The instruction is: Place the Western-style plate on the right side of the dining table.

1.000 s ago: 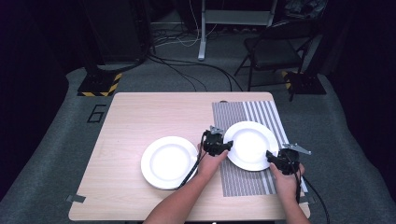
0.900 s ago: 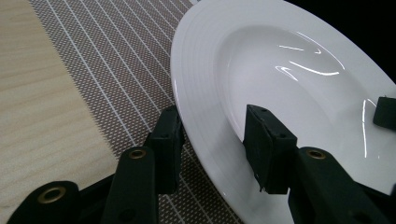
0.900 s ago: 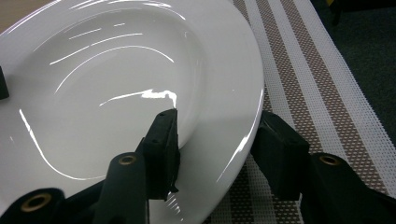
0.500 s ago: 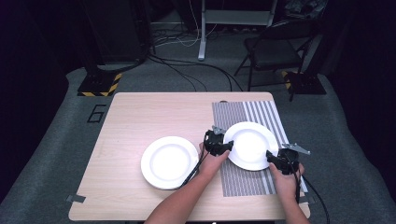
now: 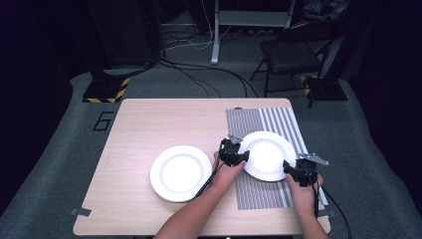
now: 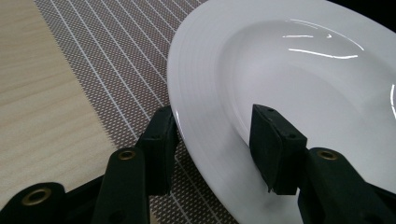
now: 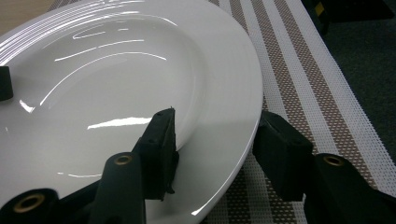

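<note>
Round white ceramic plate (image 5: 268, 155): laid on brown-and-white striped woven placemat (image 5: 263, 194), right side of bench. Rim straddled by left claw (image 6: 212, 140) and right claw (image 7: 215, 140), both spread apart, neither clamped.

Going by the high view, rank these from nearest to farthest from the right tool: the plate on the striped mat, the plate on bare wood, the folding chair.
From the right tool:
1. Plate on the striped mat, its rim between the jaws.
2. Plate on bare wood, off to the left beyond the left tool.
3. Folding chair, on the floor past the table's far edge.
</note>
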